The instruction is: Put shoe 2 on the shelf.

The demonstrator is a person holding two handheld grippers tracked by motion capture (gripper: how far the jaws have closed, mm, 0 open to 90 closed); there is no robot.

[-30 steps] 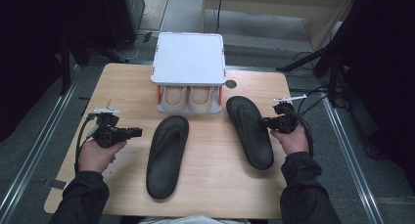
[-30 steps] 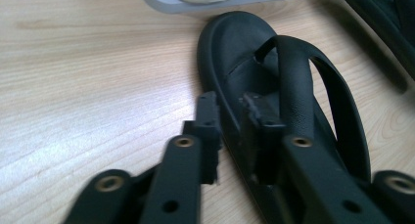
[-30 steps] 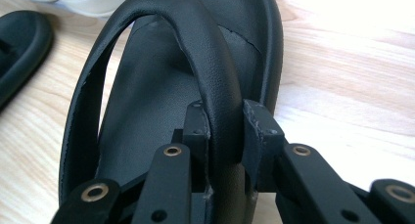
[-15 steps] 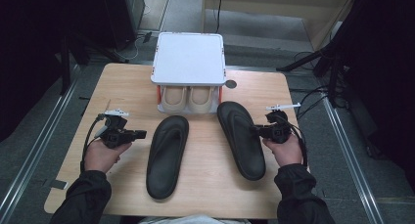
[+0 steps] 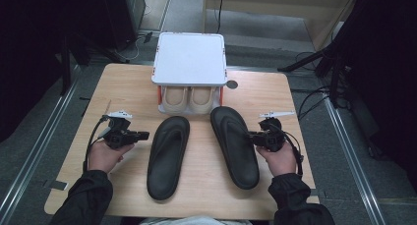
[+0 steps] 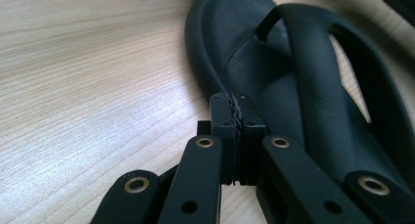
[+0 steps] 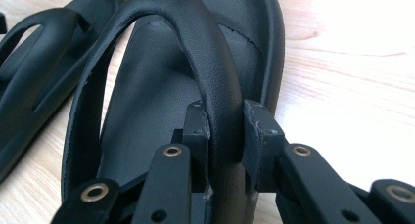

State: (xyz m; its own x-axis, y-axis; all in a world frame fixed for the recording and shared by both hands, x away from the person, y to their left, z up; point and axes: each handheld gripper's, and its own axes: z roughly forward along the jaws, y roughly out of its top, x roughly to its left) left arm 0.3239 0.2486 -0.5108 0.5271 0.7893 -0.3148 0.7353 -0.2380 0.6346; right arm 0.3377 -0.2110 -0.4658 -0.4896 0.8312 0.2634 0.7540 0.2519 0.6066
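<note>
On light wooden table (image 5: 123, 82), dark room

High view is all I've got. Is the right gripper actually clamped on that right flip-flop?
Observer: Yes. The right gripper has its jaws shut on the strap of the right flip-flop.
Operator: Left gripper holding anything?
Observer: No. The left gripper has its jaws pressed together on nothing, beside the left flip-flop.
Operator: Touching it?
Observer: Cannot tell; the tips sit just at its edge.
</note>
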